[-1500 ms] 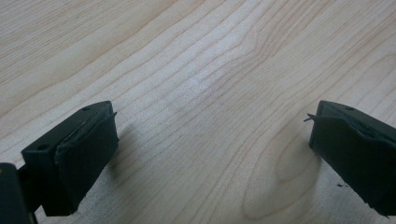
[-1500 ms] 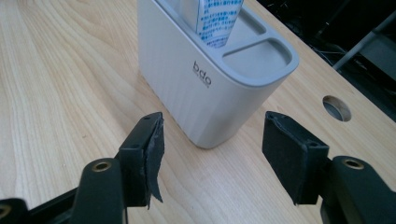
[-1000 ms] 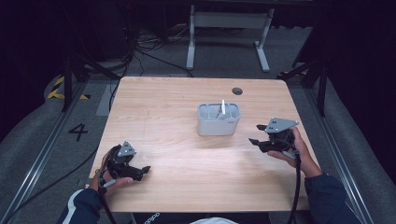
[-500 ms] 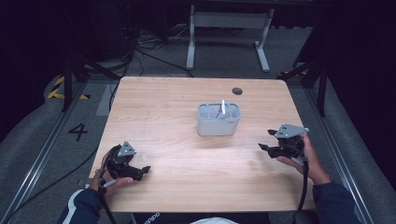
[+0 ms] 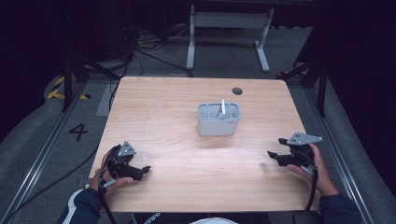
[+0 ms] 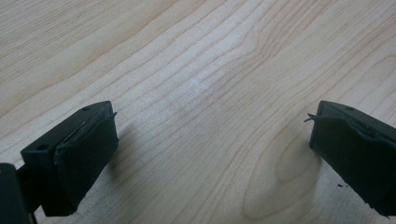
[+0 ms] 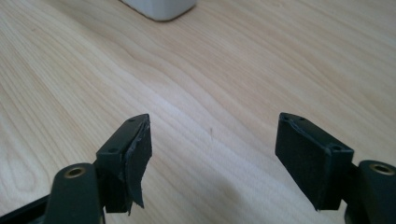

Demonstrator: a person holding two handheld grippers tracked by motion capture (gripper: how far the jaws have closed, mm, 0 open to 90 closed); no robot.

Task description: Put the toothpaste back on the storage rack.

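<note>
A grey container (image 5: pixel 218 120) stands at the middle of the wooden table (image 5: pixel 187 191), with a white stick (image 5: pixel 223 107) poking out of it. My right gripper (image 5: pixel 276 157) hovers low over the table's right side, well right of and nearer than the container. Its jaws have just been opening and stand apart over bare wood in the right gripper view (image 7: pixel 212 140), where the container's corner (image 7: pixel 161 8) shows at the top. My left gripper (image 5: pixel 142 171) rests near the front left corner, open, with nothing but wood between its fingers (image 6: pixel 210 140).
A dark round hole (image 5: pixel 237 91) sits in the tabletop at the back right. Beyond the far edge are a metal stand (image 5: pixel 226 28) and cables on the floor. A "4" (image 5: pixel 78 131) is marked on the floor to the left.
The right gripper has moved right and toward the near edge, lower, away from the container, and its jaws look wider. The left gripper has stayed where it was.
</note>
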